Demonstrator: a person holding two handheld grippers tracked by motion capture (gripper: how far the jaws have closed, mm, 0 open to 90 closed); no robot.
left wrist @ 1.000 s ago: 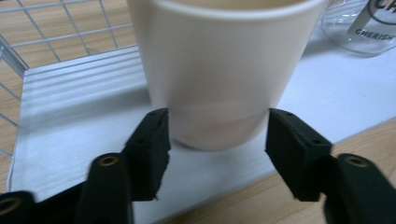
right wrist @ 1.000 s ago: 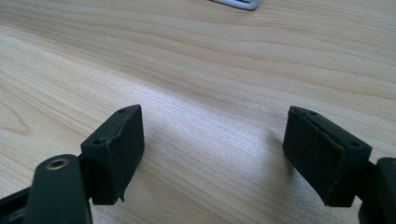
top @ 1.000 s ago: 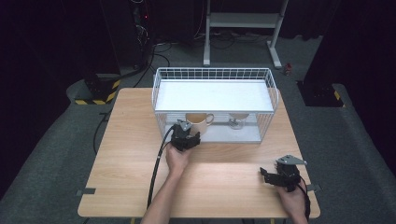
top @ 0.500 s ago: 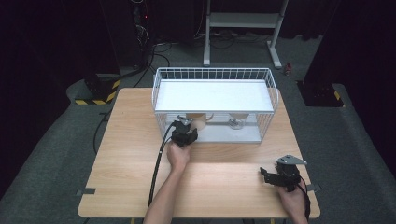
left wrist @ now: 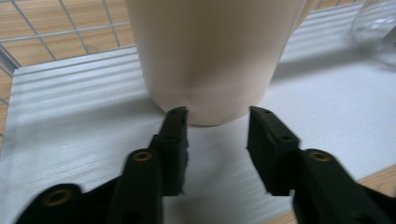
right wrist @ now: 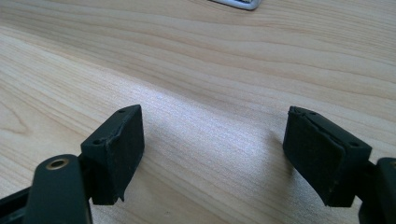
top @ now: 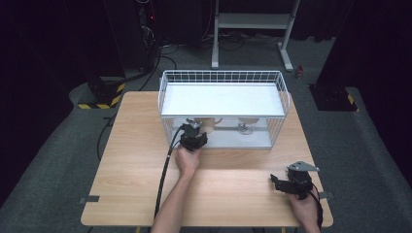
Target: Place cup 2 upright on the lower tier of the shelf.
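The left tool [top: 196, 132] has reached deeper into the rack [top: 272, 141] on the wooden table [top: 126, 160], perhaps touching the mug [left wrist: 210, 56].

Open front on the lower shelf of the wire rack [top: 165, 99], wire mesh at back and sides. Cream mug [left wrist: 212, 56] and glass [top: 247, 125] inside, a gap between. Bare table [top: 131, 165] in front.

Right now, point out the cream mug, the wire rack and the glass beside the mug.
cream mug [left wrist: 210, 60], left gripper view, on its front wall.
wire rack [top: 221, 74], high view, on its back top rim.
glass [left wrist: 379, 32], left gripper view, on its clear bowl.
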